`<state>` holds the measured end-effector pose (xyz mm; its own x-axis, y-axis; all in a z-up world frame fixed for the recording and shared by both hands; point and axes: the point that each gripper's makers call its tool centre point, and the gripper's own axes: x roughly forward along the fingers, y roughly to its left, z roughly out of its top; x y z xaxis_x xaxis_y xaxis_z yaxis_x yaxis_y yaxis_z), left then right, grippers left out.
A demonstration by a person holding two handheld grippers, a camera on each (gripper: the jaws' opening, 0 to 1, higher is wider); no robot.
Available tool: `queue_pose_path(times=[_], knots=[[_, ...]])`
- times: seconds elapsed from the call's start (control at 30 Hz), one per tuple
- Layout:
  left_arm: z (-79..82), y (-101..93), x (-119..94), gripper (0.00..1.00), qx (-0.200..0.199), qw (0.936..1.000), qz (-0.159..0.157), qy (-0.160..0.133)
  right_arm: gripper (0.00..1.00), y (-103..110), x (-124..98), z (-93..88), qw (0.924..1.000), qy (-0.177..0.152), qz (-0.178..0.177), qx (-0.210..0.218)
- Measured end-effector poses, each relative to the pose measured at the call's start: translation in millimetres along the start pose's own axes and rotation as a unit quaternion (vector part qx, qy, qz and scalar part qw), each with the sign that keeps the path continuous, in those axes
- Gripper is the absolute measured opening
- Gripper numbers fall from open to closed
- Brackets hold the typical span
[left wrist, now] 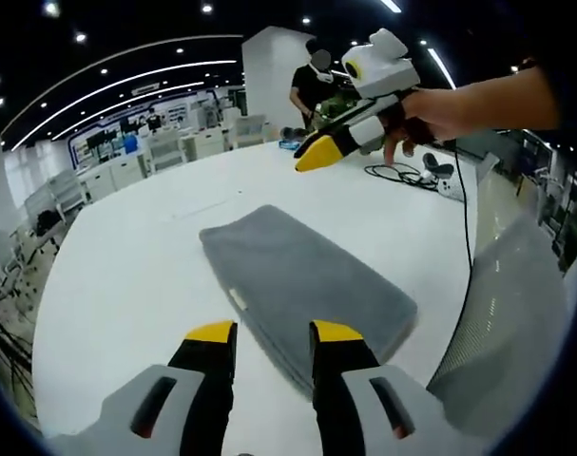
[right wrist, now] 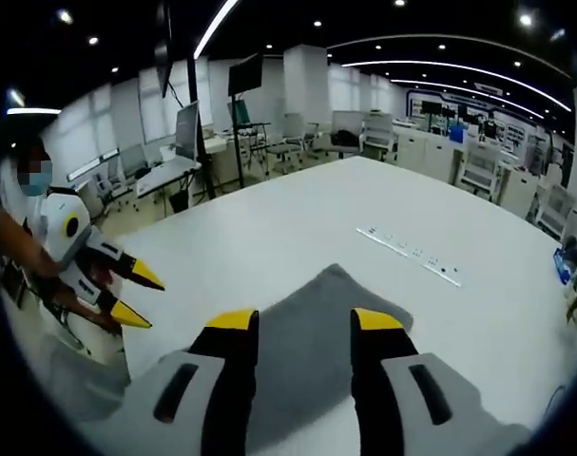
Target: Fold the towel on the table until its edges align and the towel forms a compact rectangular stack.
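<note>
The gray towel (left wrist: 302, 290) lies flat on the big white table (left wrist: 126, 275), out in the middle, well away from the edges. It looks folded into a long strip already, but it is not yet a small neat stack. The left gripper (left wrist: 274, 334) hangs just above the near end of the towel with its 2 jaws spread apart and nothing between them. The right gripper (right wrist: 295, 321) hangs over the other end, jaws spread apart too, holding nothing. I think 1 more fold is coming. Next, each gripper needs to come down, pinch a corner of 1 short end, and carry it over to meet the far end.
</note>
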<state>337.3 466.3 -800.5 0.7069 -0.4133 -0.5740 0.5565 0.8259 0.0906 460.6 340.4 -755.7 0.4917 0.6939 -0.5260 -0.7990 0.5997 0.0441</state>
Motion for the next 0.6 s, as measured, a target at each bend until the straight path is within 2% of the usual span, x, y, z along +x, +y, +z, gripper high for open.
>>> queue_pose_path(times=[0.3, 0.5, 0.6], knots=[[4.9, -3.2, 2, 0.4, 0.036, 0.9992, -0.019, -0.002, 0.36, 24, -16, -19.3, 0.9999, 0.006, 0.009, -0.001], [7.3, -2.7, 6, 0.43, 0.059, 0.9977, -0.033, -0.003, 0.36, 32, -25, -23.6, 0.9999, 0.004, 0.012, -0.011], [9.8, -2.9, 7, 0.45, 0.066, 0.9969, -0.043, -0.005, 0.36, 29, -26, -31.7, 0.9995, 0.009, 0.015, -0.026]])
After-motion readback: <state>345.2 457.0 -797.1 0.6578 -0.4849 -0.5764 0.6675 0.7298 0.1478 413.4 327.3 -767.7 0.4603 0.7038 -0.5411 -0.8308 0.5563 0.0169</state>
